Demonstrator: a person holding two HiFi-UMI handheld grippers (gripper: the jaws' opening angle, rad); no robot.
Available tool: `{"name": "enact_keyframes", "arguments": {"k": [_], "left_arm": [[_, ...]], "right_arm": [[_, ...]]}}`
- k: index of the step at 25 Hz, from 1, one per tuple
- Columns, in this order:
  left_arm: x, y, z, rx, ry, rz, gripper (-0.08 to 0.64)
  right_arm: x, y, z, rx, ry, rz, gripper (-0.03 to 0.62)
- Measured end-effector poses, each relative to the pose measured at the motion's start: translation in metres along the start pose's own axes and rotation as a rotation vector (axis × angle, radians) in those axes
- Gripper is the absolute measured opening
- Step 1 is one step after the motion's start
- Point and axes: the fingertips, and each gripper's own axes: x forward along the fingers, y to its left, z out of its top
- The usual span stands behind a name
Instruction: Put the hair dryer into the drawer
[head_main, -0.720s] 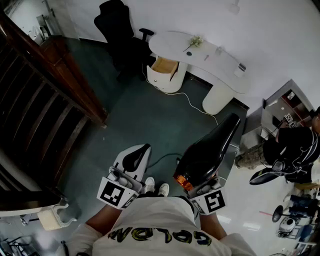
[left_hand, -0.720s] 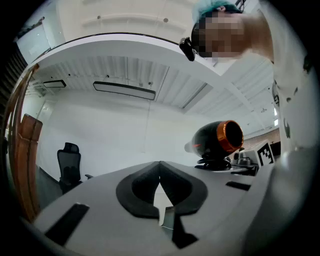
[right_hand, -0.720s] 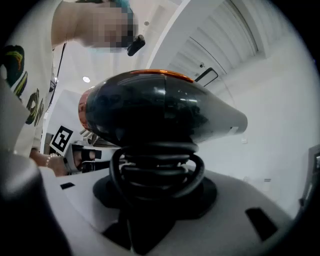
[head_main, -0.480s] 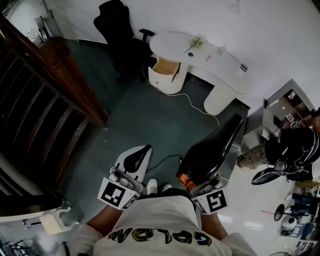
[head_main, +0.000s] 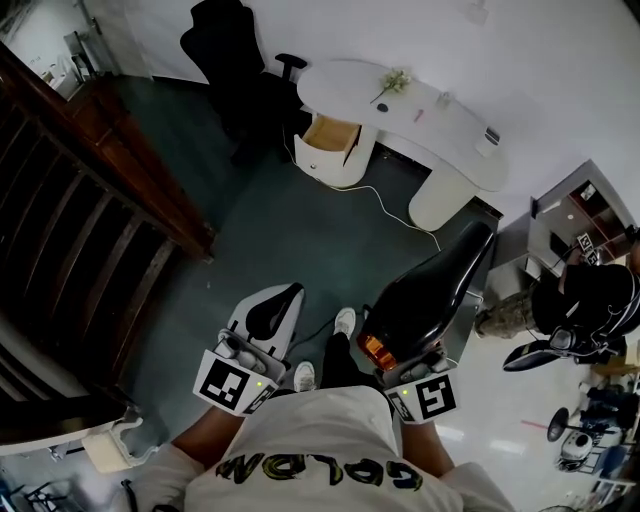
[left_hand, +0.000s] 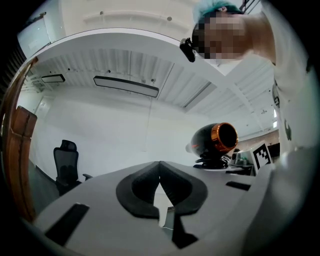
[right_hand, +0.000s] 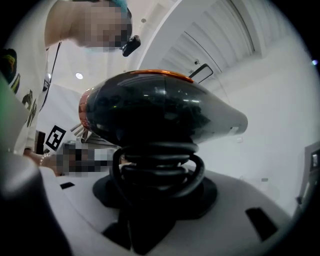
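Left gripper (left_hand: 160, 169): jaws closed, dark pads meeting at the tips with nothing between them, held out just above level in front of the person
Right gripper (right_hand: 156, 199): jaws clamped on the handle of the glossy black hair dryer with an orange ring (head_main: 428, 292), held level beside the left one
Hair dryer: up in the air on the person's right, body lying across the top of the jaws, its black cord coiled in loops round the handle right at the grip
Drawer (head_main: 331, 133): pulled open, light wooden inside, set in the round white pedestal at the left end of the curved white desk (head_main: 455, 135); well apart from the hair dryer, across the dark green floor (head_main: 285, 225)
Desk top: a small sprig of flowers (head_main: 392, 83) and a few little items I can't make out
Around: a black office chair (head_main: 222, 52) just beside the desk, a dark wooden stair railing (head_main: 95, 205) along the left, a thin white cable (head_main: 385, 208) trailing over the floor from the pedestal
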Motion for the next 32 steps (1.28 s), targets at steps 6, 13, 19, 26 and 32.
{"name": "enact_keyframes", "arguments": {"k": [6, 13, 19, 26, 32], "left_arm": [[0.057, 0.018, -0.009, 0.004, -0.001, 0.011, 0.012], [0.148, 0.045, -0.014, 0.025, 0.004, 0.035, 0.012], [0.212, 0.068, -0.012, 0.042, -0.005, 0.073, 0.012], [0.247, 0.091, -0.018, 0.034, 0.005, 0.108, 0.012], [0.269, 0.119, -0.021, 0.032, 0.014, 0.113, 0.012]], "right_arm": [[0.032, -0.052, -0.011, 0.001, 0.002, 0.007, 0.236], [0.082, -0.133, -0.019, 0.003, 0.007, 0.025, 0.236], [0.118, -0.189, -0.019, -0.012, 0.013, 0.065, 0.236], [0.149, -0.218, -0.025, 0.004, 0.03, 0.094, 0.236], [0.182, -0.229, -0.026, 0.003, 0.017, 0.105, 0.236]]}}
